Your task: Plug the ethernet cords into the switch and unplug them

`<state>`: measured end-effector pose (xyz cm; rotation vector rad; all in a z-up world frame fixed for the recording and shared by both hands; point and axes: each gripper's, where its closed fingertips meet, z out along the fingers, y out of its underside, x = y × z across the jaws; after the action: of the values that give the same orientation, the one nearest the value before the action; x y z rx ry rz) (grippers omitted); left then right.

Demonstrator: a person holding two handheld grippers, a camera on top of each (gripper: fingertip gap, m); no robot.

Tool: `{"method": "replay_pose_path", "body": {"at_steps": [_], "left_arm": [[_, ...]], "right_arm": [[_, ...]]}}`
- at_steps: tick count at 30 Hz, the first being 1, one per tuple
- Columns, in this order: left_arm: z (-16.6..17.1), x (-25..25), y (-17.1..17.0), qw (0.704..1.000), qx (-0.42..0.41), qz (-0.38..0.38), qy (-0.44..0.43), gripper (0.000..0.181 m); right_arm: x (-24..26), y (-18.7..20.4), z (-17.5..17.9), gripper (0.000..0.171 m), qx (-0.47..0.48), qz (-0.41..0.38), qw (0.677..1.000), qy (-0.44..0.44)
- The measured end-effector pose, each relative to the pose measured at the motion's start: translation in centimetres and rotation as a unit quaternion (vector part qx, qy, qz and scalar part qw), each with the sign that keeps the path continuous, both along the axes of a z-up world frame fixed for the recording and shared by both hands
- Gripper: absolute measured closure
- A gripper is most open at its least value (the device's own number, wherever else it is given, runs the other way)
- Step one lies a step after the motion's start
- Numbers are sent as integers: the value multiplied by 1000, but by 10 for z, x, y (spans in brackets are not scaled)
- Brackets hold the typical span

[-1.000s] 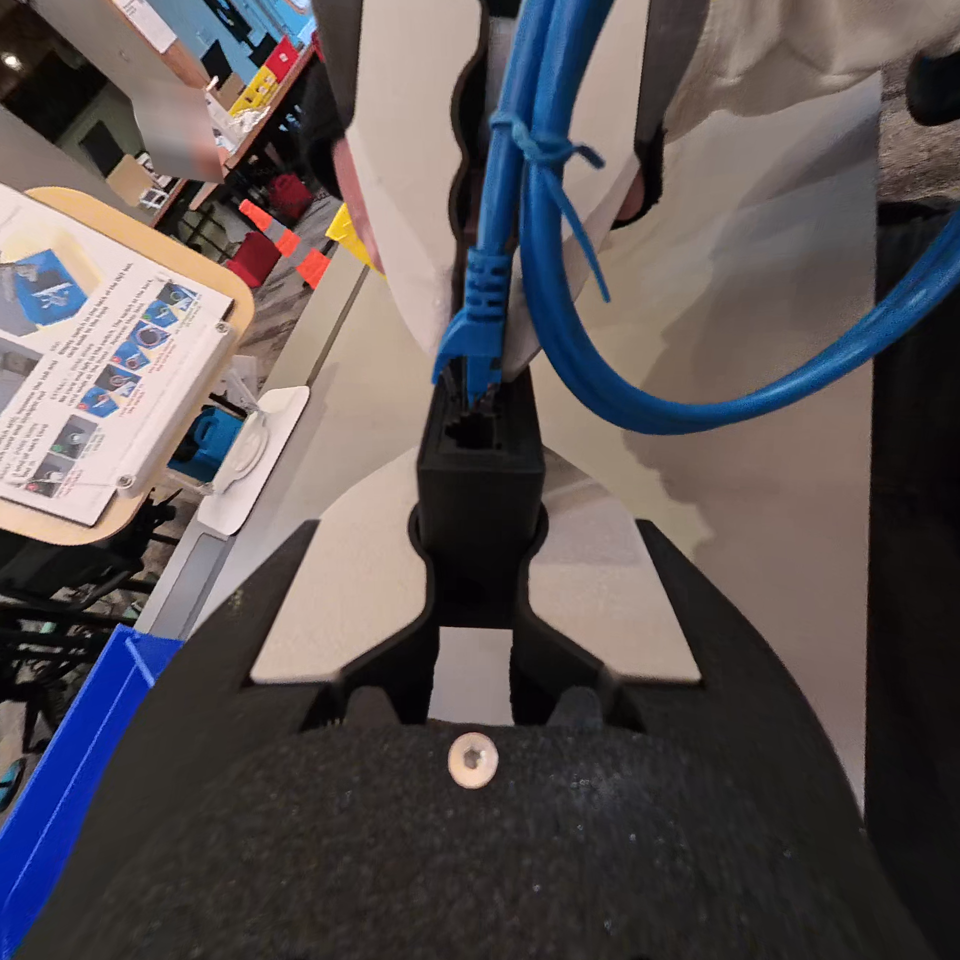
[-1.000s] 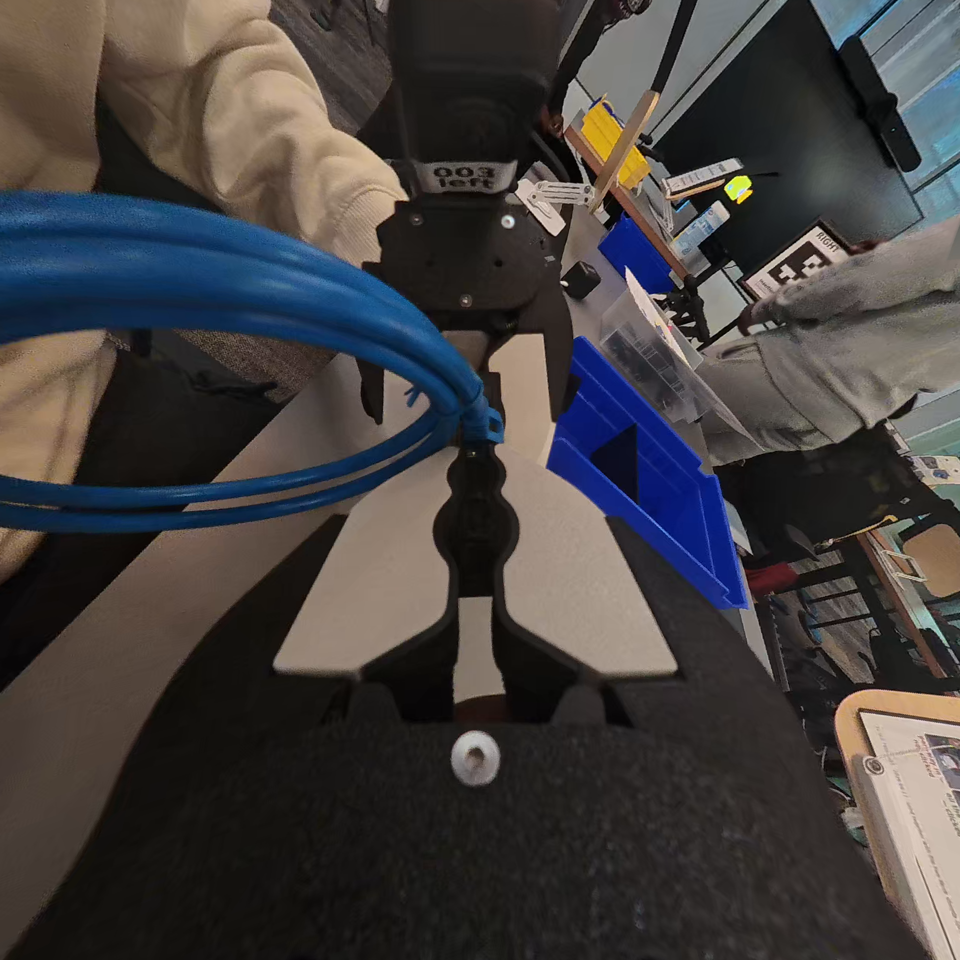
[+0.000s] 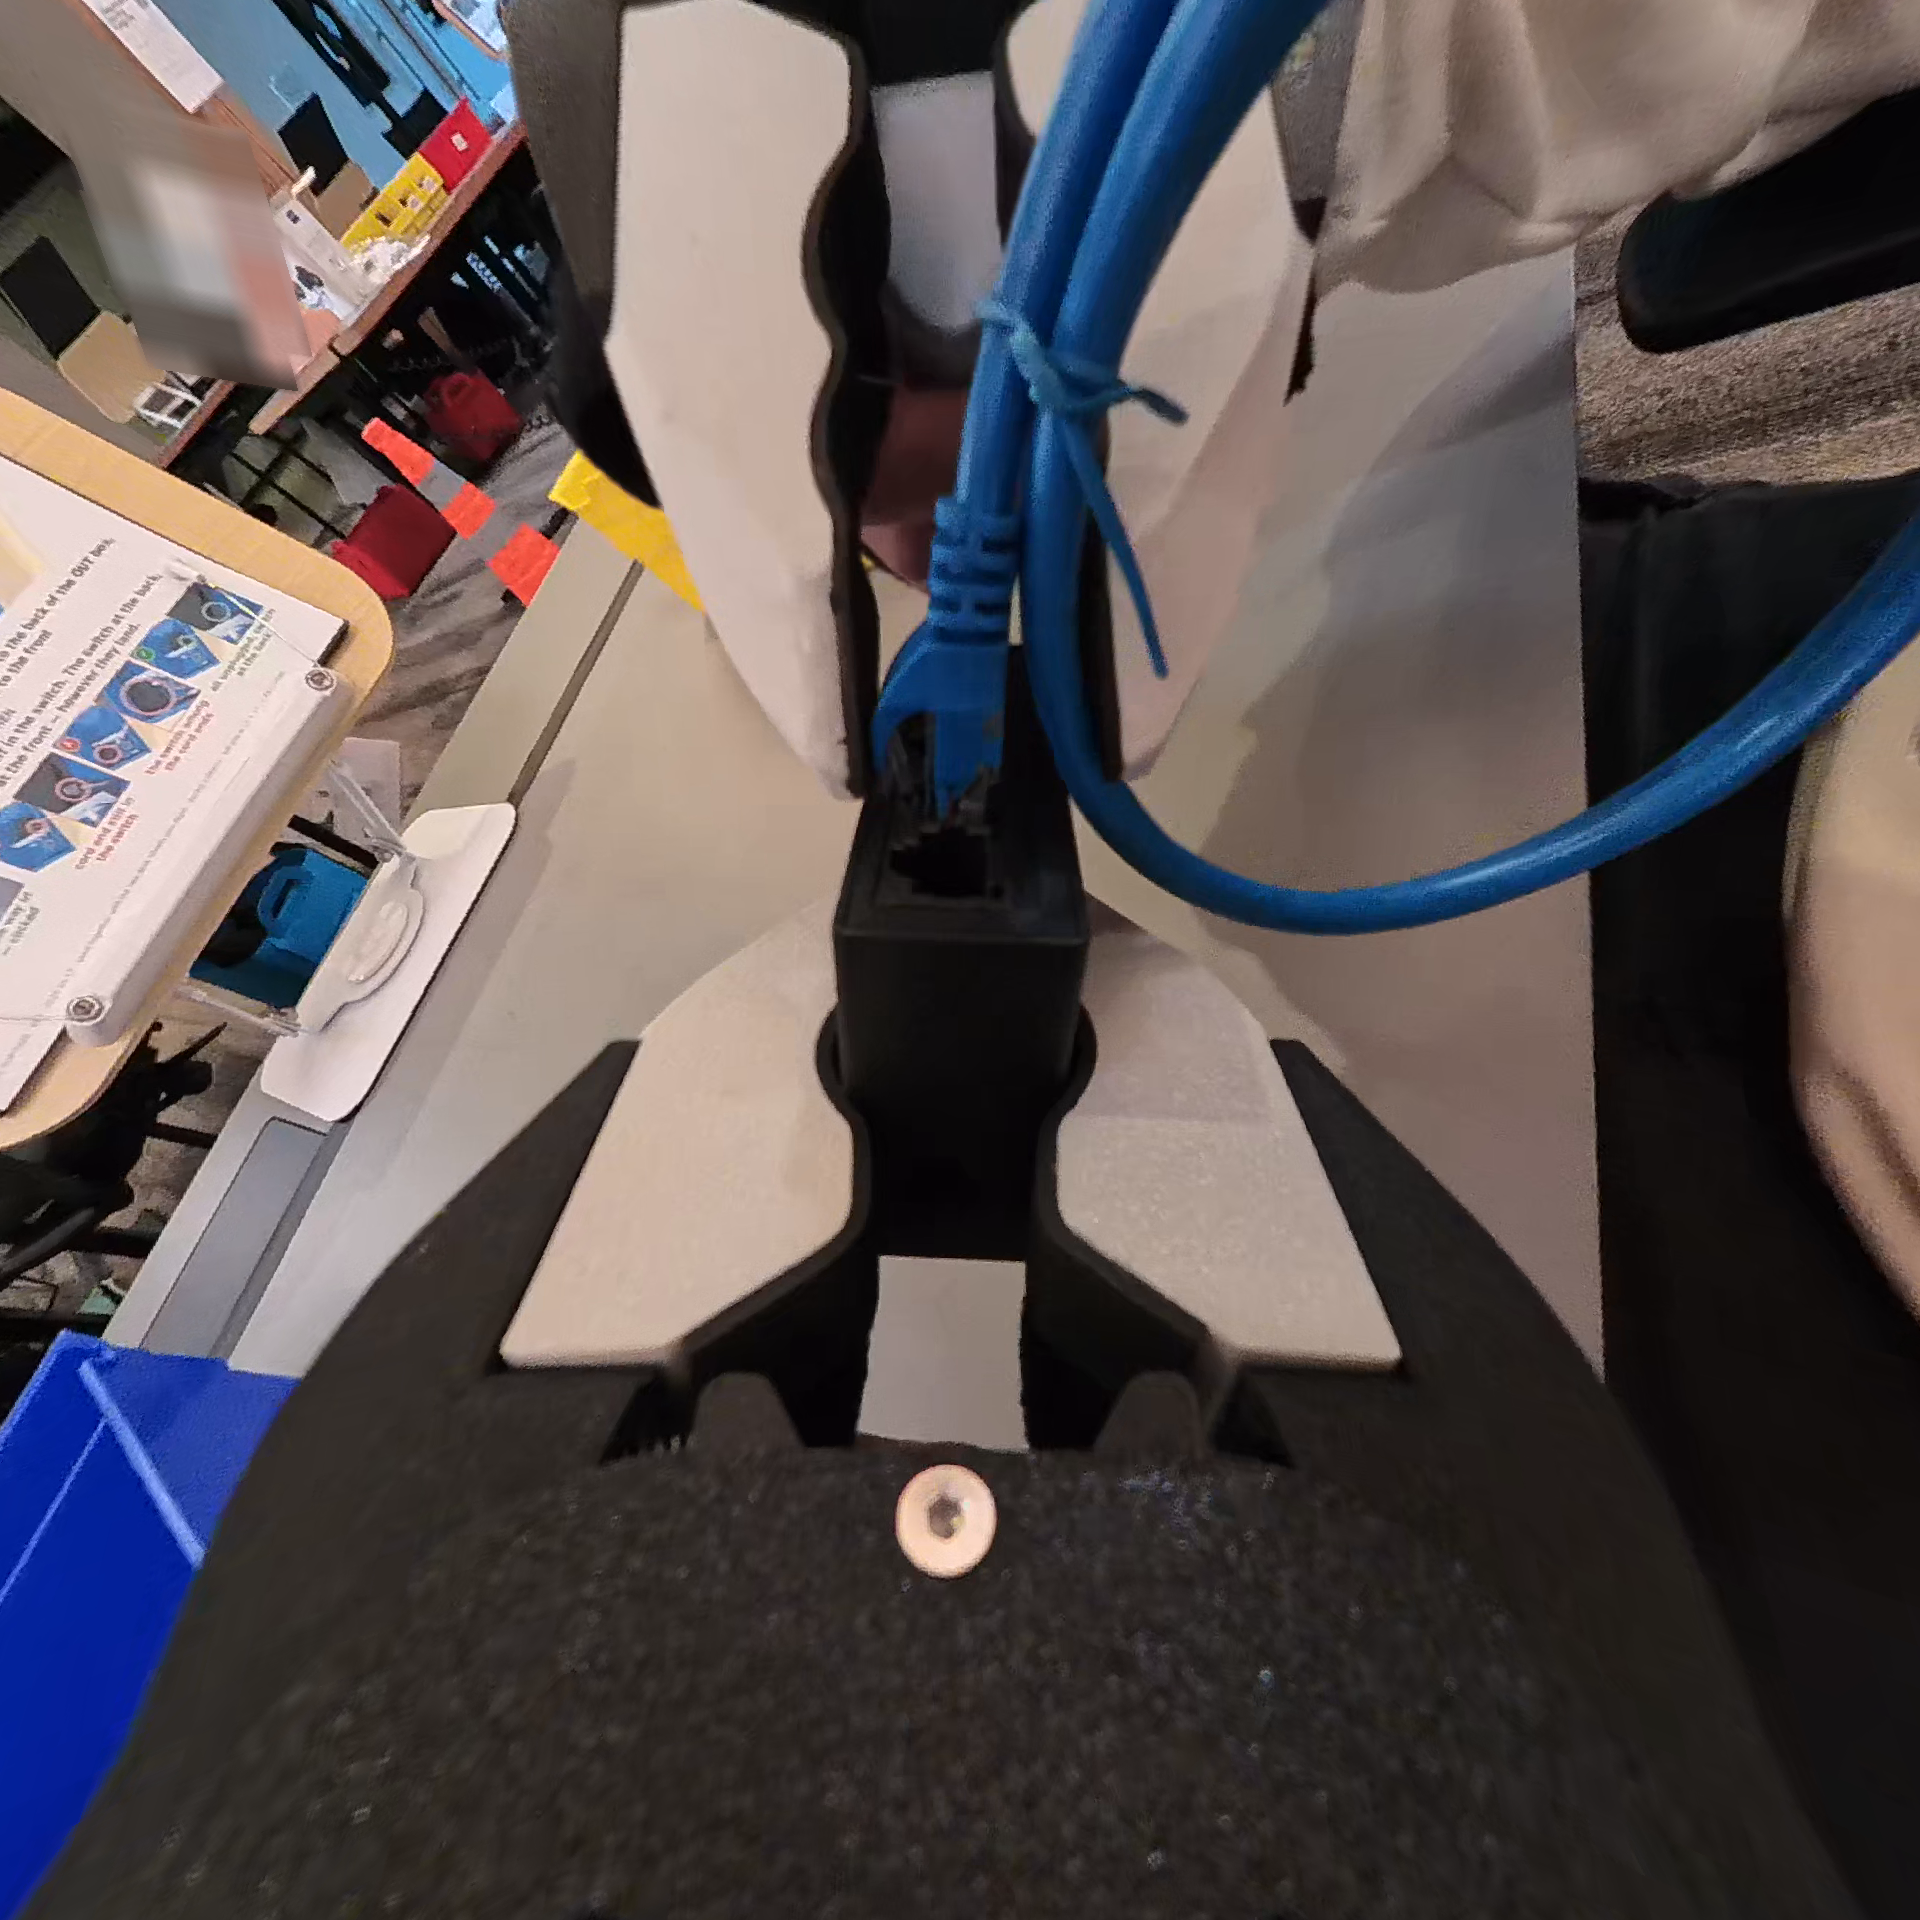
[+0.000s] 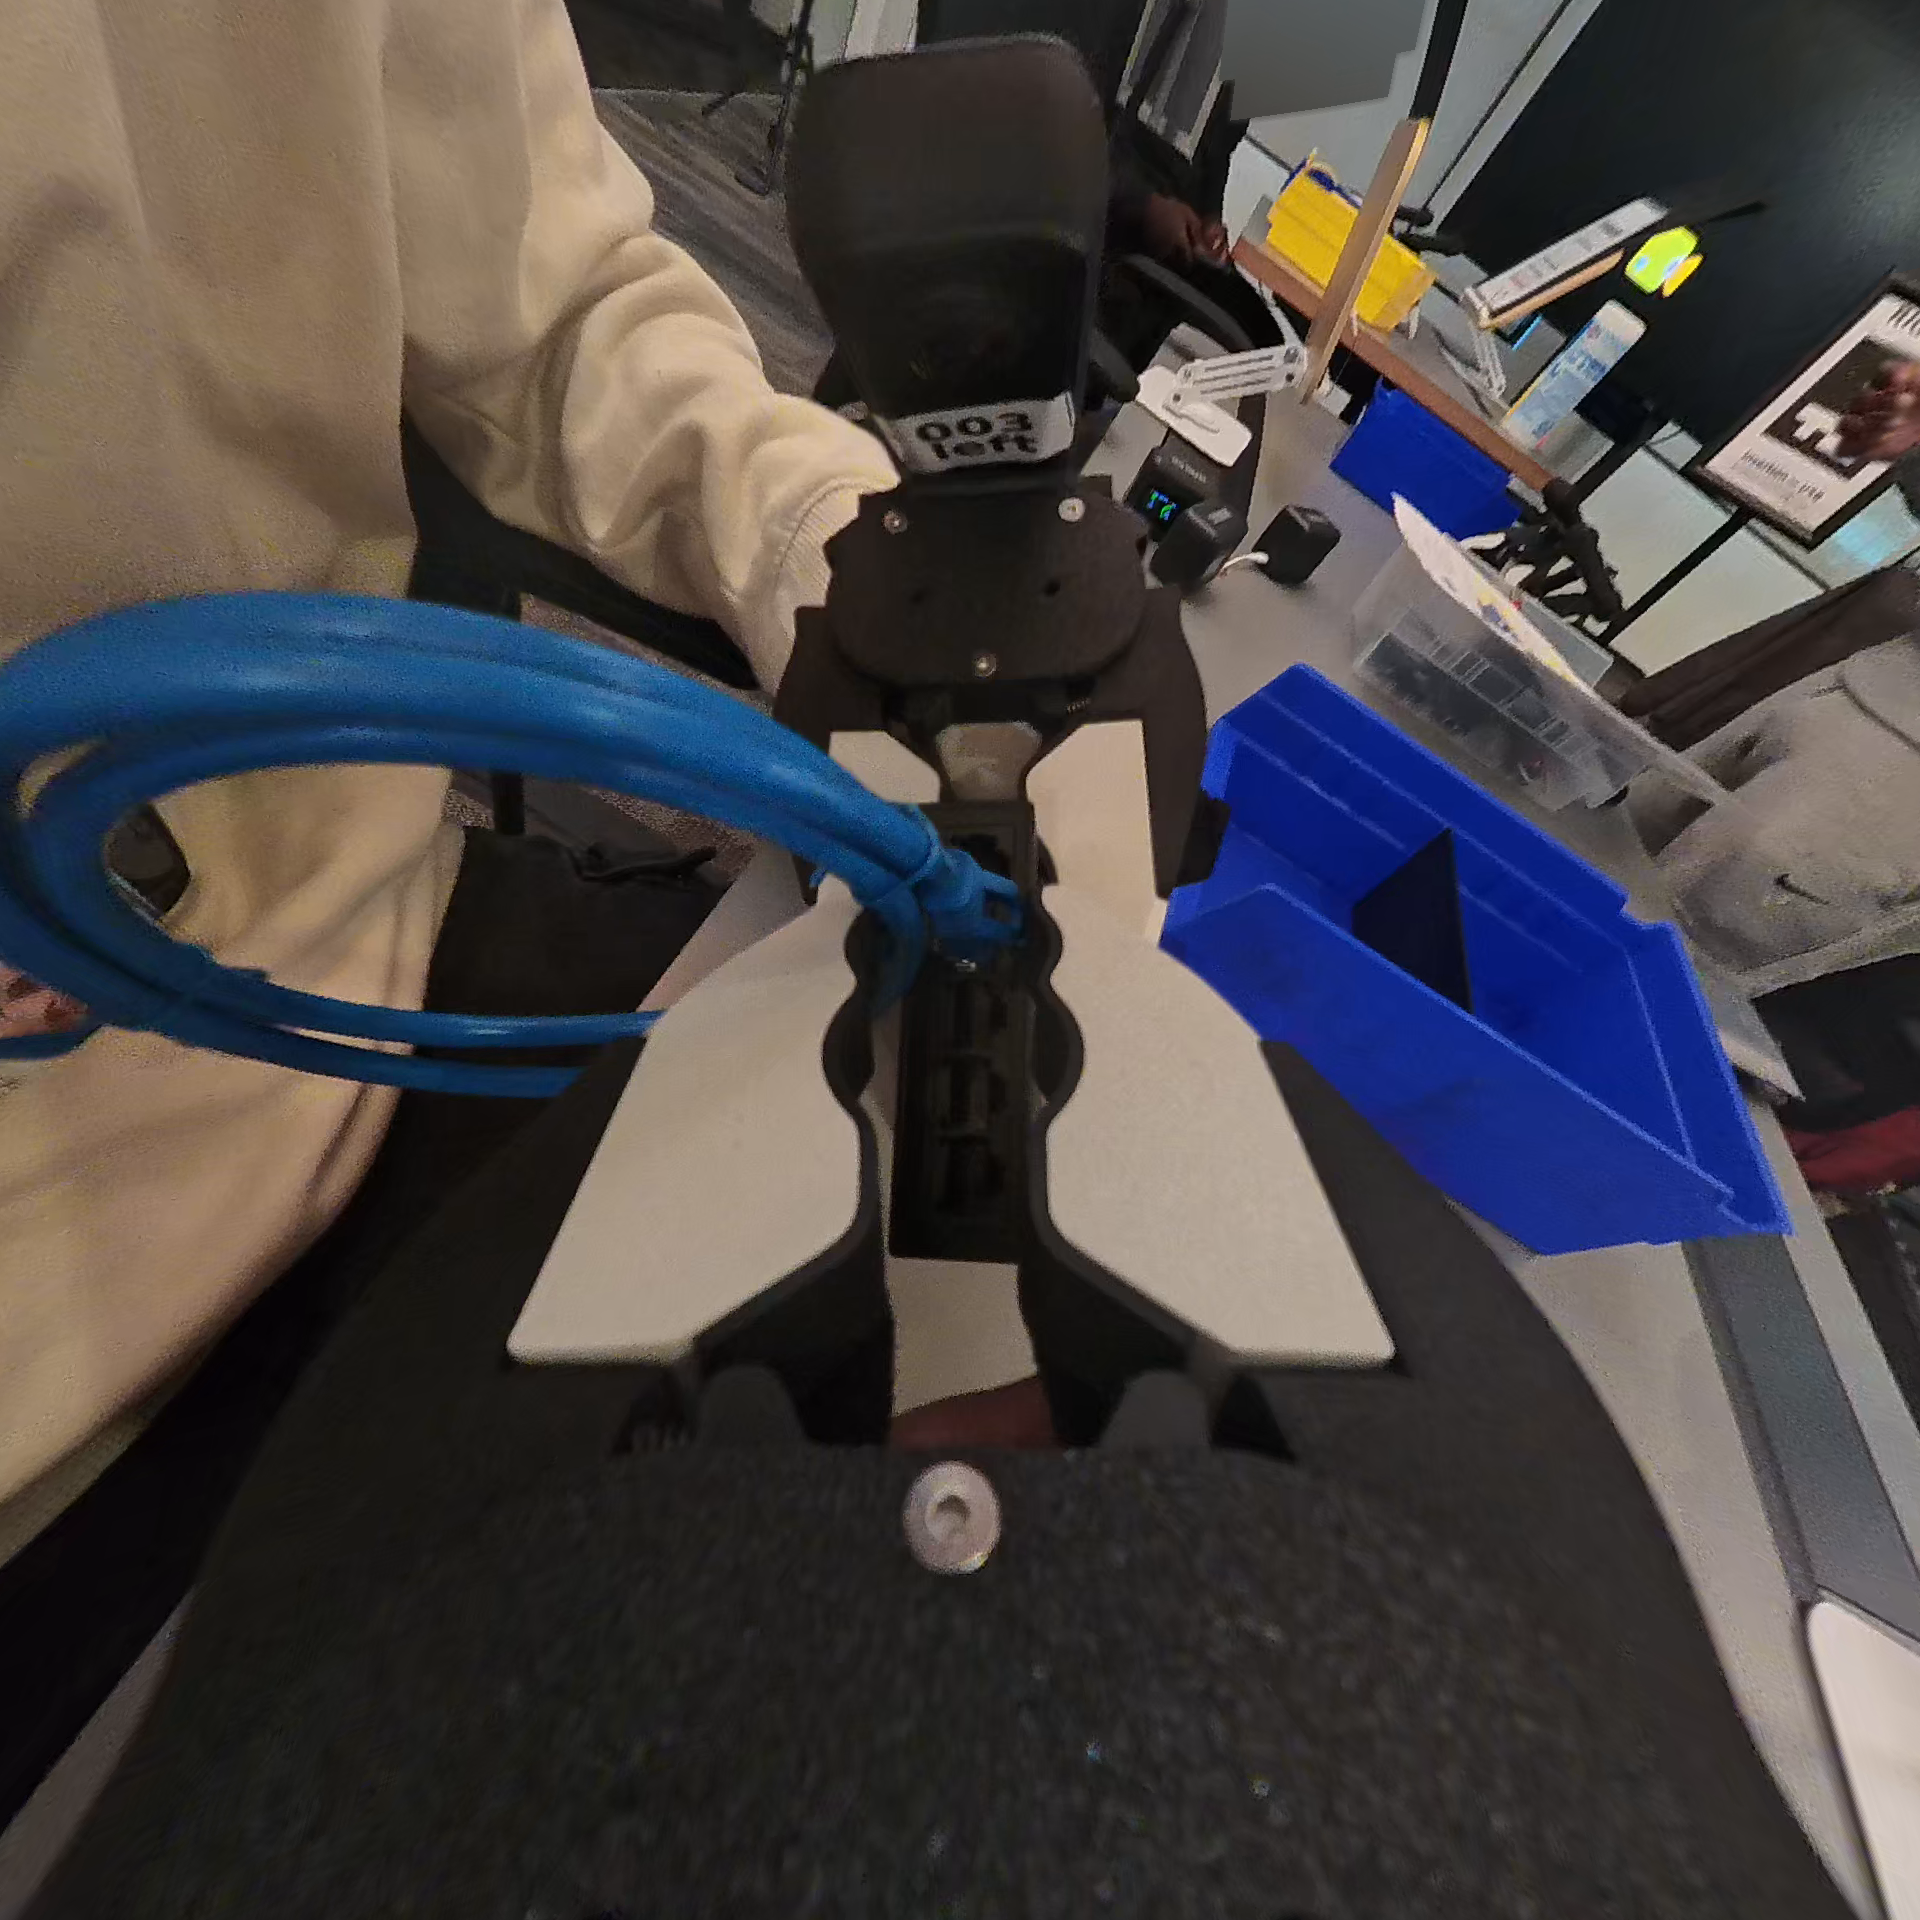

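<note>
My left gripper [image 3: 961, 1049] clamps the black switch [image 3: 961, 935], port facing my right gripper [image 4: 961, 925], which pinches the blue ethernet cord [image 3: 961, 623] plug just above it, over the tabletop [image 3: 644, 810] edge.

Your left wrist view sits right behind the left gripper [image 3: 961, 997], looking forward along its two fingers and down across the table [image 3: 1403, 1039] toward its far edge, with the room's shelves beyond at the upper left. It is very near: the switch [image 3: 961, 966] fills the middle, and the right gripper [image 3: 914, 769] comes in from the top, facing you.

Your right wrist view sits behind the right gripper [image 4: 961, 935], looking the opposite way, straight at the left gripper [image 4: 982, 821] and your sleeve [image 4: 468, 364].

Both views share the switch [image 4: 982, 831], the coiled blue cord [image 3: 1049, 520] [image 4: 436, 707] and the blue bin [image 3: 94, 1538] [image 4: 1455, 1039] at the table's edge.
</note>
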<state>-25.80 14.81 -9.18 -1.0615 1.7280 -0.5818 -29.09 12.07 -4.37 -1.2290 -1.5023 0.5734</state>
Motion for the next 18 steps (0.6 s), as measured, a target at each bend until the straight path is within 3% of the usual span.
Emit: {"method": "replay_pose_path", "body": {"at_steps": [8, 18], "left_arm": [[-1, 2, 12, 999, 4, 39, 7, 151], [-5, 5, 8, 999, -49, 8, 8, 147]], "right_arm": [[4, 8, -3, 148, -41, -31, 999, 13], [1, 5, -6, 150, -43, -42, 997, 48]]}}
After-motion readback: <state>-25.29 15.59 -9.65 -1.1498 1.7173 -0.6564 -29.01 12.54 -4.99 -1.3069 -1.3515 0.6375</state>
